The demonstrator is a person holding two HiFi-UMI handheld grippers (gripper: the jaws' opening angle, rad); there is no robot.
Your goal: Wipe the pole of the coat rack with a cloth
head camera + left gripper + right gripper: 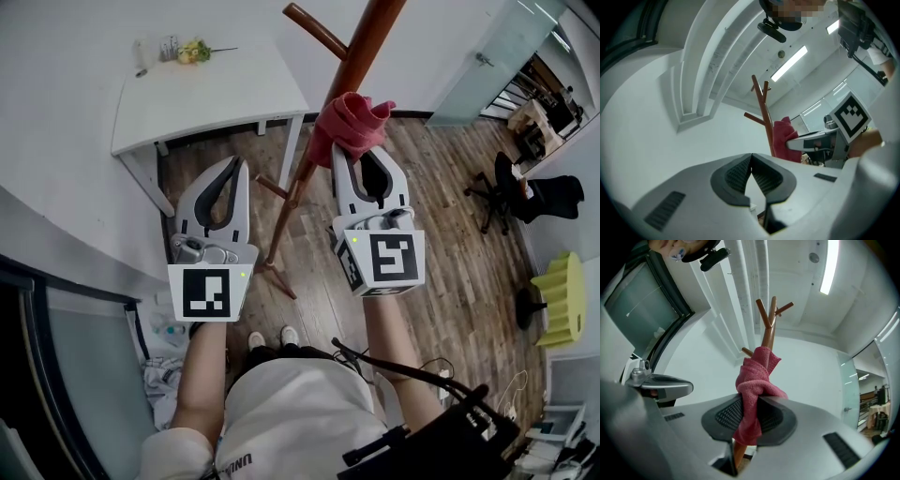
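— Right, your right gripper (751, 405) has its fingers (725, 414) closed on the red cloth (753, 377), and only a narrow fold sits between the pads. The bunched bulk stands beyond the fingertips, either against the pole (767, 336) or just short of it; I can't tell which.

— And your left gripper (239, 169) is doing nothing for you. Its fingers (737, 174) are shut tip to tip with nothing between them, and it hangs on the other side of the pole from the cloth, not touching it.

— So the first risk, as I judge it, is the grip. Drag that wad along the wood and friction pulls on the thin fold, so it could slide out past the fingertips and drop to the floor (450, 253).

— The second risk is tipping. Nothing steadies the pole, so if you press sideways with the right fingers it may lean or shift away from you.

— Watch the pegs (314, 26) beyond the fingertips too. The loose ends of the cloth stick out and could catch on one if you travel that way.

— Also, the wad meets only one side of the pole. A stroke from here likely leaves the far side unwiped unless you bring the fingers round.
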